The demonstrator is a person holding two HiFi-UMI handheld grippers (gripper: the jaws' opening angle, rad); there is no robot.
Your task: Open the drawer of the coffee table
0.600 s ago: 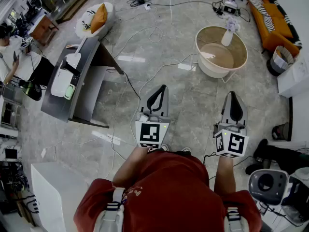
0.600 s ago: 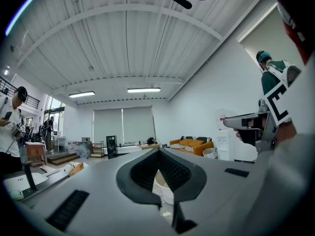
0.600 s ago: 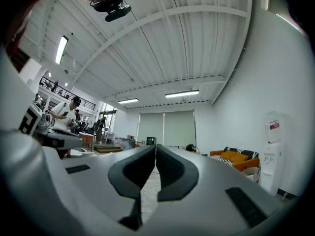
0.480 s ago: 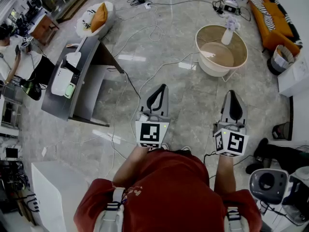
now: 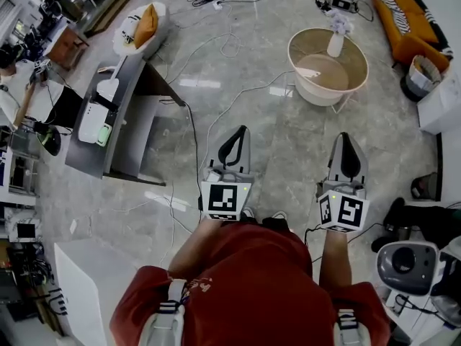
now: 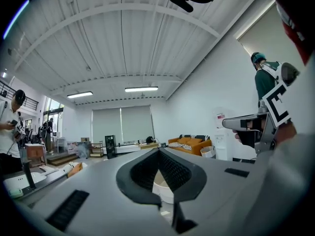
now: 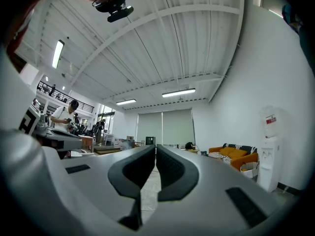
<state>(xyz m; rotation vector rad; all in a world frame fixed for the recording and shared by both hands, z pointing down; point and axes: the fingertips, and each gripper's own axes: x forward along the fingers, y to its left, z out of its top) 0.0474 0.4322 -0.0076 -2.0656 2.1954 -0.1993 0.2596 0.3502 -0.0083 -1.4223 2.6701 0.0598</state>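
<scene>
The round white coffee table (image 5: 328,67), with a beige top and a white vase (image 5: 336,43) on it, stands across the marble floor, well ahead of both grippers. I cannot make out its drawer. My left gripper (image 5: 242,130) is held level at waist height, jaws shut with nothing between them. My right gripper (image 5: 346,137) is beside it, also shut and empty. In the left gripper view the pads meet at the tips (image 6: 158,150), and part of the white table (image 6: 163,191) shows through the gap below. In the right gripper view the right gripper (image 7: 155,146) has its pads together.
A grey desk (image 5: 108,125) with devices stands to the left, and a white chair with an orange cushion (image 5: 142,26) is behind it. Cables (image 5: 216,114) run over the floor. An orange sofa (image 5: 403,20), a bin (image 5: 423,78) and a grey machine (image 5: 403,265) are on the right.
The head view has shifted a little, so the coffee table sits slightly higher in the picture. Both grippers stay shut, side by side, in nearly the same place.
</scene>
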